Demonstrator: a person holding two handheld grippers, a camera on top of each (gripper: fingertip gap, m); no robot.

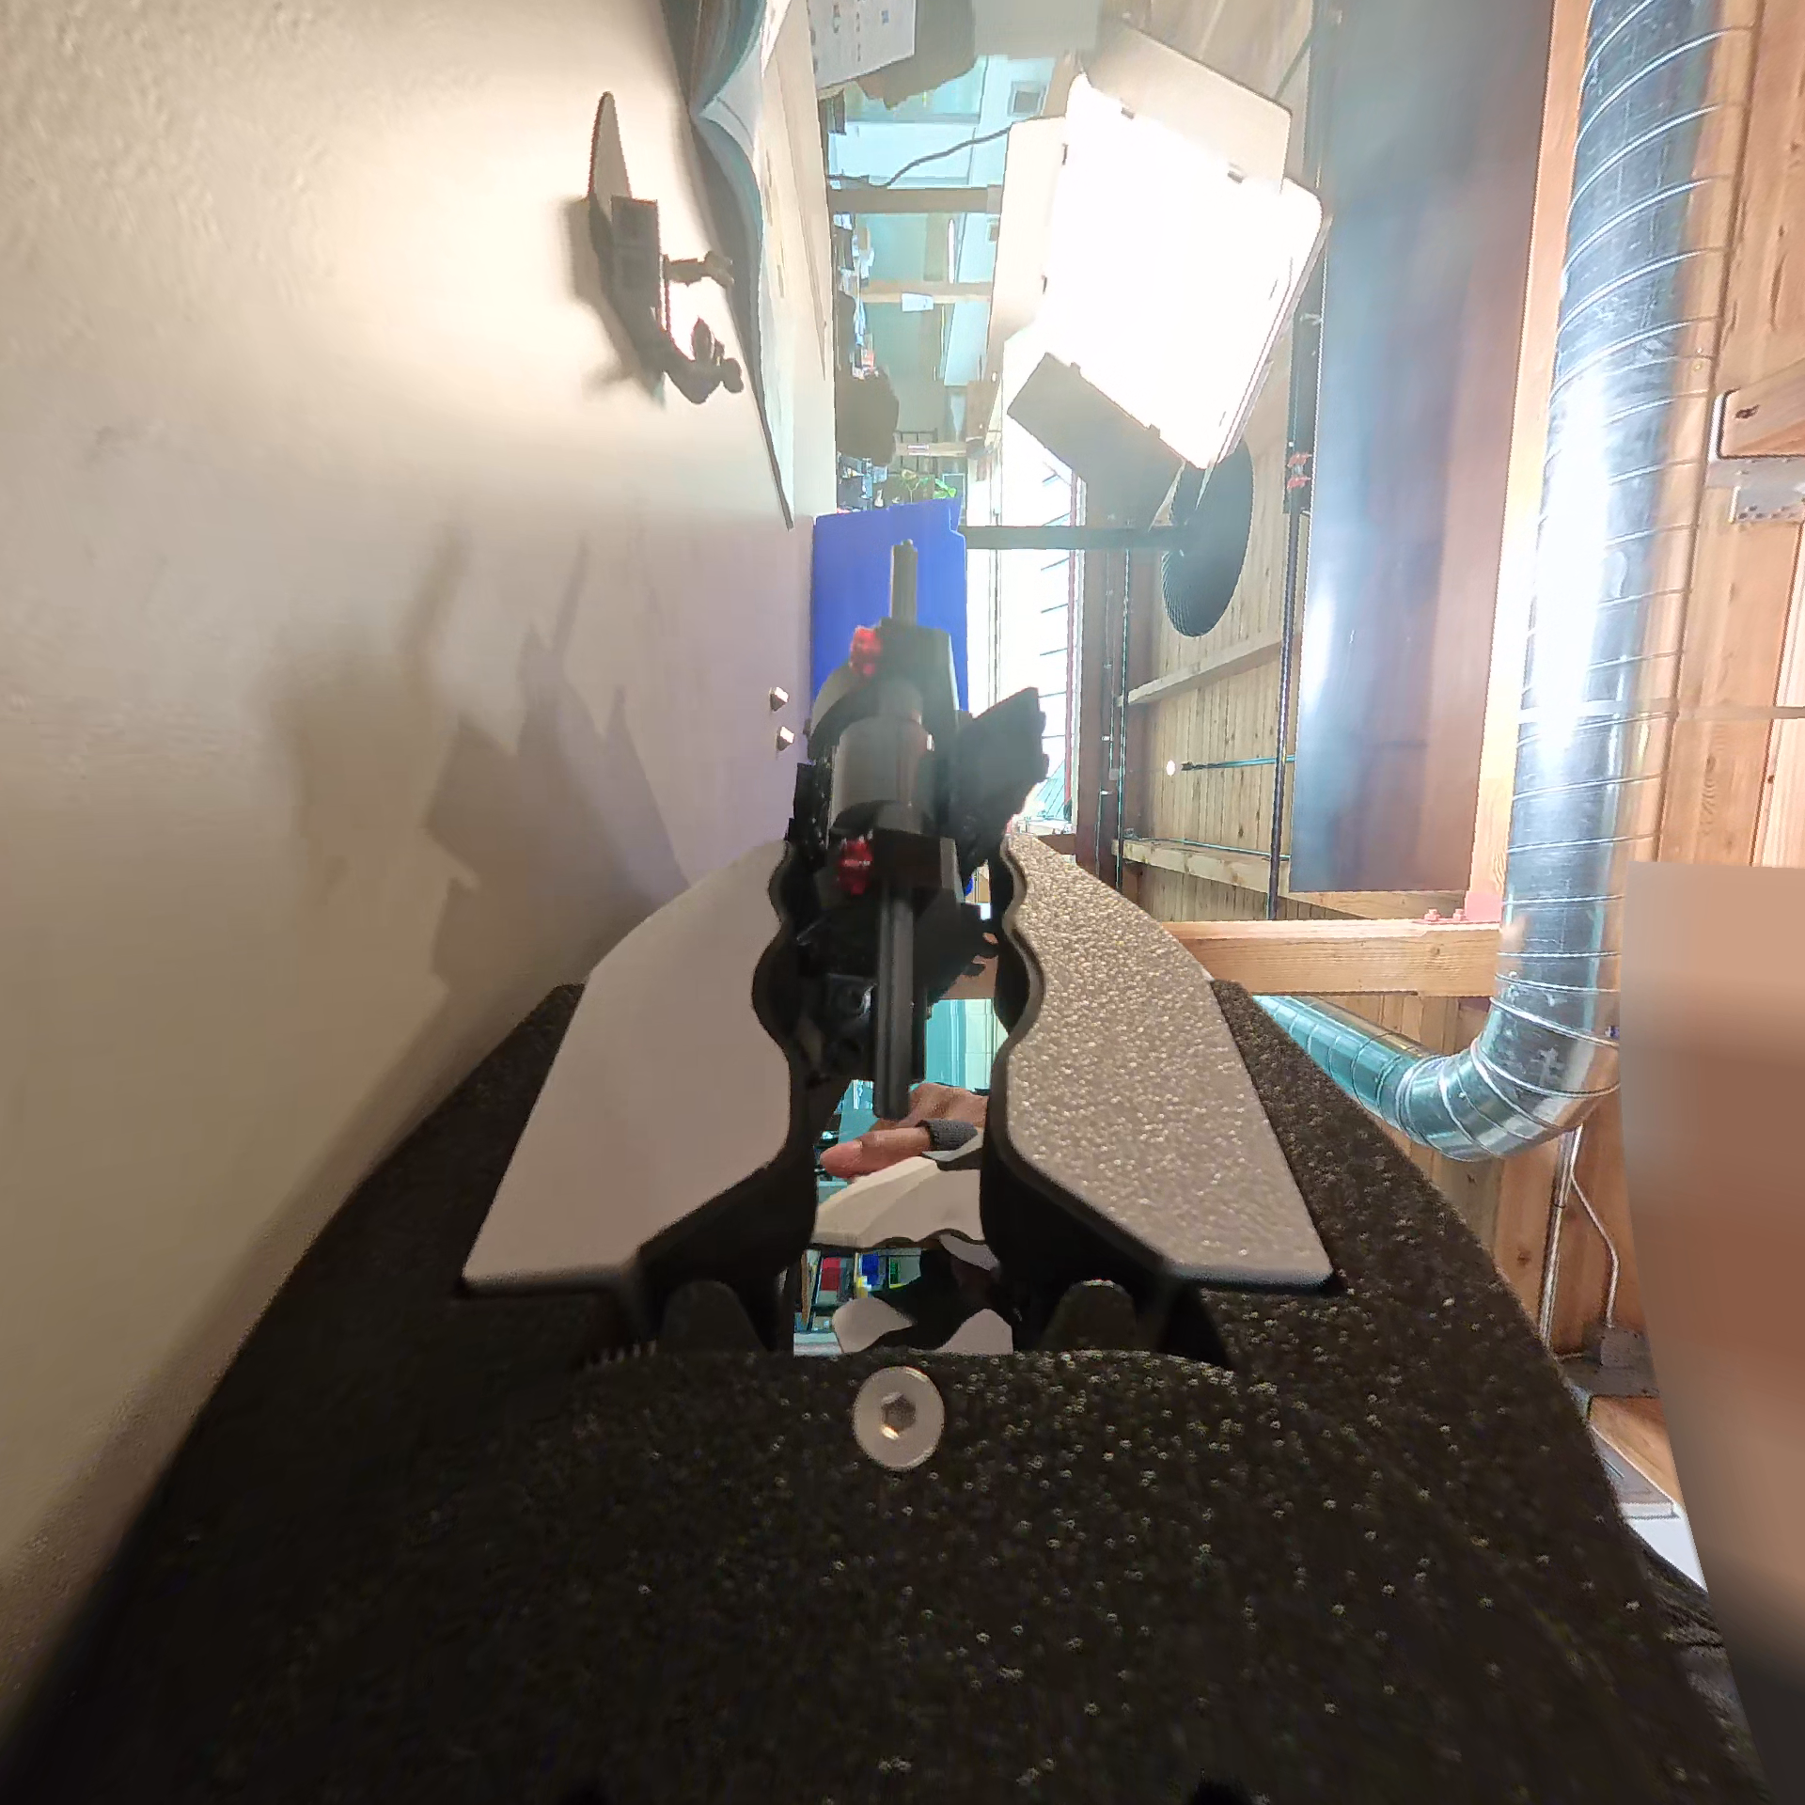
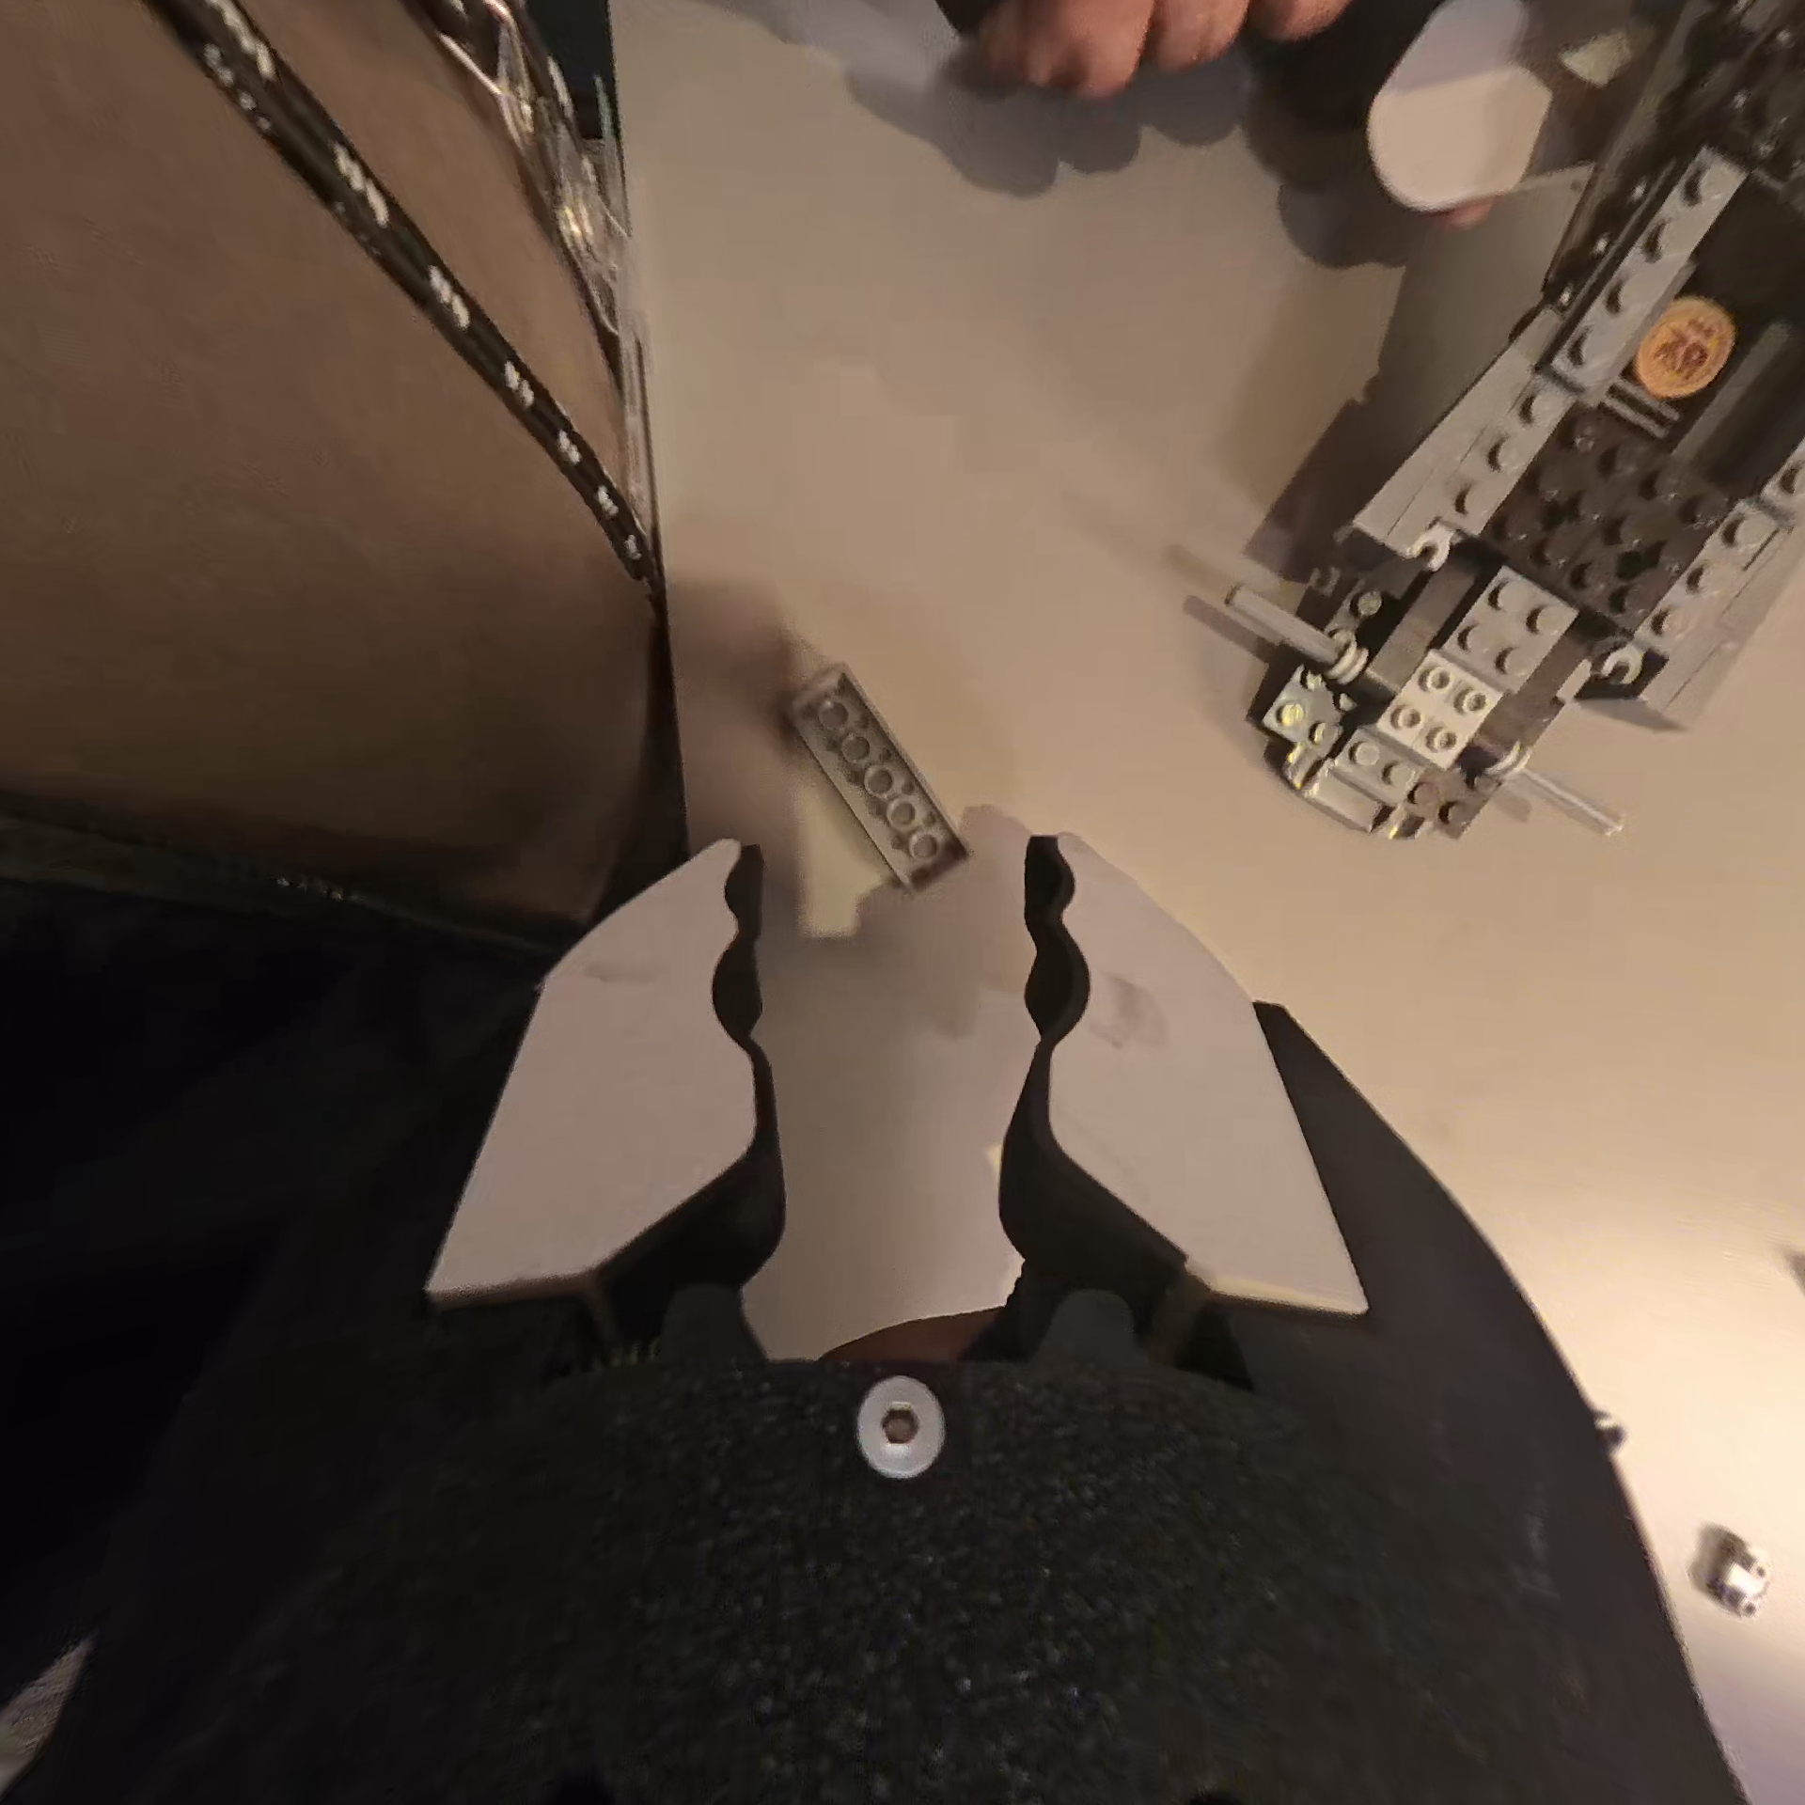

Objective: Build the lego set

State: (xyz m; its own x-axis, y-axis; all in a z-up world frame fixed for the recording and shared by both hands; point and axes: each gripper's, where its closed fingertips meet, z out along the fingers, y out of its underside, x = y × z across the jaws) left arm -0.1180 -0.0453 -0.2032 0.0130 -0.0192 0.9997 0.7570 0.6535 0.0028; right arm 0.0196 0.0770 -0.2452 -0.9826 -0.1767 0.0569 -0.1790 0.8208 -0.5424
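Observation:
In the left wrist view, my left gripper (image 1: 894,850) is shut on a black and dark grey brick model (image 1: 894,781) with red studs and a long black axle. The model fills the space between the fingers. The same model (image 2: 1524,547) shows in the right wrist view, on the white table (image 2: 977,440) at the upper right. My right gripper (image 2: 889,850) is open and empty. It hovers just short of a light grey long plate (image 2: 874,781) that lies underside up on the table, ahead of its fingertips and apart from them.
A person's torso in a brown top with a lanyard (image 2: 322,410) borders the table on the left. A hand (image 2: 1065,39) is at the top. A small silver piece (image 2: 1050,1573) lies at the lower right. A blue bin (image 1: 850,586) and small grey parts (image 1: 635,264) sit farther along the table. Across from one pair of fingers to the other is roughly 20 centimeters.

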